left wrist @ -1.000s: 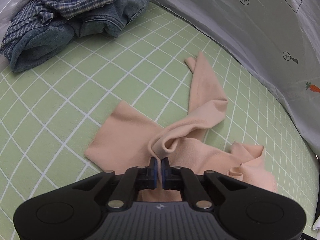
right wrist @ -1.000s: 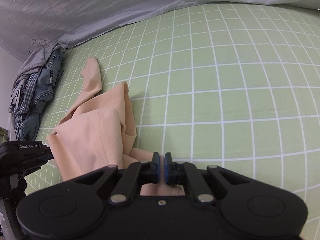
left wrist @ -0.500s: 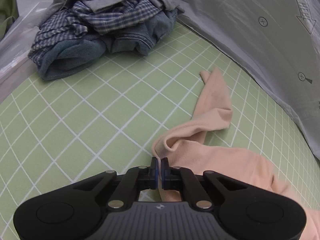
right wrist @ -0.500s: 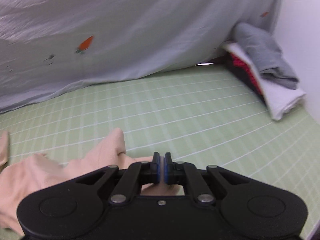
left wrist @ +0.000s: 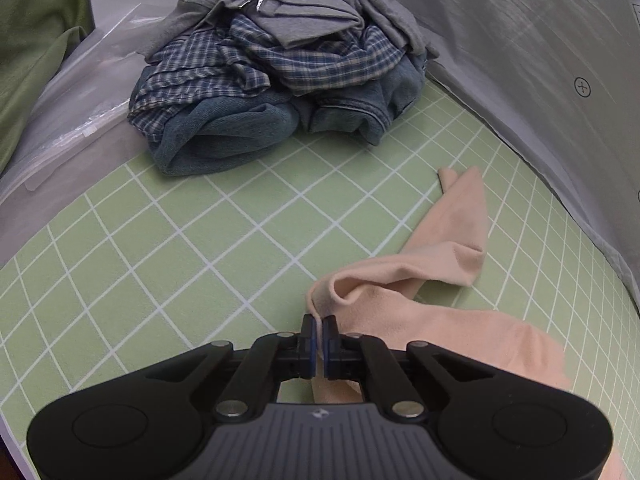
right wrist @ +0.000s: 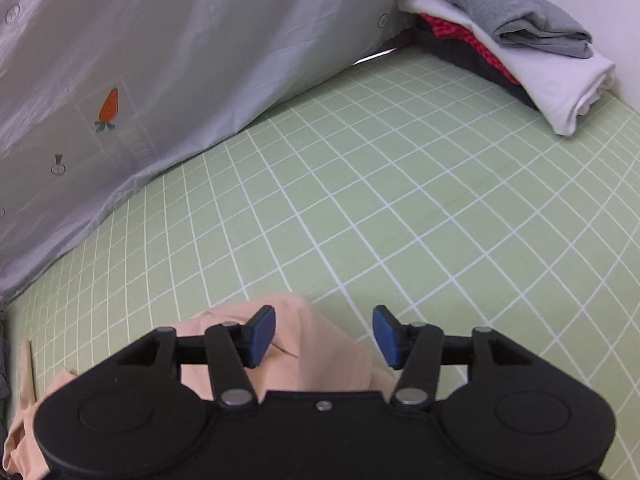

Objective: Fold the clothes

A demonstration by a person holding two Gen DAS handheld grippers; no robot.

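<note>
left wrist: gripper (left wrist: 319, 326) pinching garment (left wrist: 440, 248)

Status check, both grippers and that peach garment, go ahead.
Left gripper shut on peach garment. Right gripper open above it. Garment crumpled on green mat. Nothing in the way.

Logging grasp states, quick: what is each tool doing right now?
Left tool: closed on the peach garment.
Right tool: open, holding nothing, above the garment.
</note>
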